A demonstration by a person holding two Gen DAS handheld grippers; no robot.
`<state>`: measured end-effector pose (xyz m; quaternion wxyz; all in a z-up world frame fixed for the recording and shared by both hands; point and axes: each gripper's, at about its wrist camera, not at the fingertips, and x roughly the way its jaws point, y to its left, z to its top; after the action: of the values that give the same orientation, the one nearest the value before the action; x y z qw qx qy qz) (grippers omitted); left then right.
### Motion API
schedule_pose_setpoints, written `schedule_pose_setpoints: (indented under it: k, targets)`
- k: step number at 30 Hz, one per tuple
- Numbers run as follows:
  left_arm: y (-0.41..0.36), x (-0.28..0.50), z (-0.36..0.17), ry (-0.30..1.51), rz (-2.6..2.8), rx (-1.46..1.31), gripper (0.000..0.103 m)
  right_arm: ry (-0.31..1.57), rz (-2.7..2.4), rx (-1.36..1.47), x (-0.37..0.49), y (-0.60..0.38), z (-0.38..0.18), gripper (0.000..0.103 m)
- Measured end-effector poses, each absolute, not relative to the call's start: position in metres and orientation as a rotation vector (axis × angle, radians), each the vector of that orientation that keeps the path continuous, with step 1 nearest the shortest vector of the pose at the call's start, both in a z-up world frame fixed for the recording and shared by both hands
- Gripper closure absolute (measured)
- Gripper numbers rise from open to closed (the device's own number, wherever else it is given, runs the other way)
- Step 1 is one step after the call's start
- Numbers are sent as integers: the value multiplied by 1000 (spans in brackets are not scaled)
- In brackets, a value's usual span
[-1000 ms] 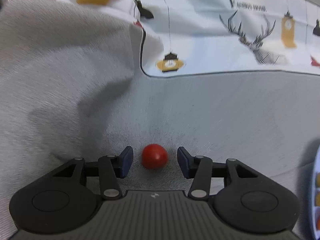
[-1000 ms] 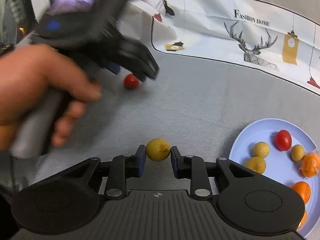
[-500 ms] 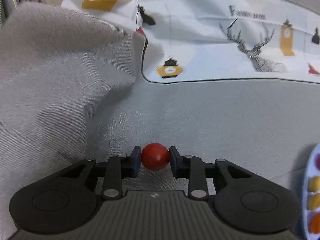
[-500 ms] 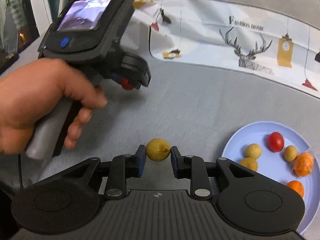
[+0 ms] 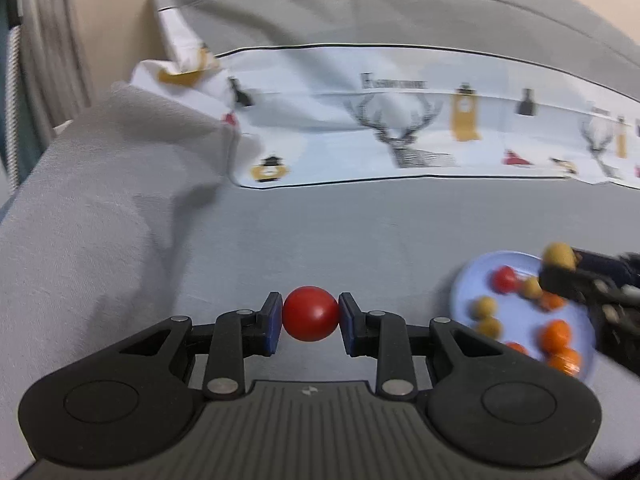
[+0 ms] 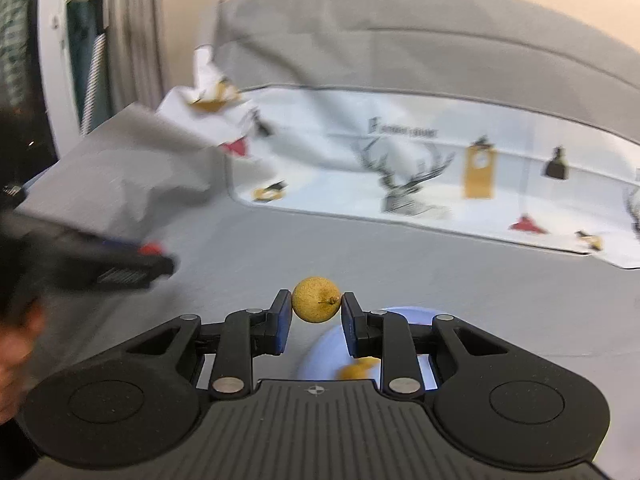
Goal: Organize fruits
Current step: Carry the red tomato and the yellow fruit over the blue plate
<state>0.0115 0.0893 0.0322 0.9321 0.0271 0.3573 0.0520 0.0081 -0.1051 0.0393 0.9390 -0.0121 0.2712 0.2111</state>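
Note:
My left gripper (image 5: 310, 320) is shut on a red tomato (image 5: 311, 313), held clear above the grey cloth. My right gripper (image 6: 316, 312) is shut on a small yellow-brown fruit (image 6: 316, 299), lifted over the pale blue plate (image 6: 324, 350). In the left wrist view that plate (image 5: 472, 284) lies at the right with several yellow, red and orange fruits on it; the right gripper (image 5: 568, 268) hovers blurred over its far rim with the yellow fruit (image 5: 559, 255). In the right wrist view the left gripper (image 6: 154, 256) shows blurred at the left, the tomato (image 6: 150, 248) a red spot in it.
A white printed cloth with deer and lanterns (image 5: 400, 128) lies across the back of the grey-covered surface (image 5: 320, 220). A raised grey fold (image 5: 100, 168) bulges at the left. A grey cushion (image 6: 400, 40) stands behind. A person's hand (image 6: 16, 336) is at the left edge.
The left gripper closed on the tomato and lifted it, swinging right toward the plate. The right gripper rose with the yellow fruit and now hangs over the plate.

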Motion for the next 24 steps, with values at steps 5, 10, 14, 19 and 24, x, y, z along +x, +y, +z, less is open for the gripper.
schedule_pose_setpoints:
  k: [5,10,14,19,24]
  targets:
    - [69,16,25,750,33,73,70,560,339,120,13,-145,24,75]
    - [65,30,18,780,-8,24,70,571,316,119,21,-153,13,75]
    - [57,36,13,795,-31,29,70,588,302,96,30,-156,6,75]
    - [53,40,10,799,-90,2,70,608,225,102,36,-163,2,75]
    - [38,40,6,795,-158,16,70,626,217,100,38,-163,-2,75]
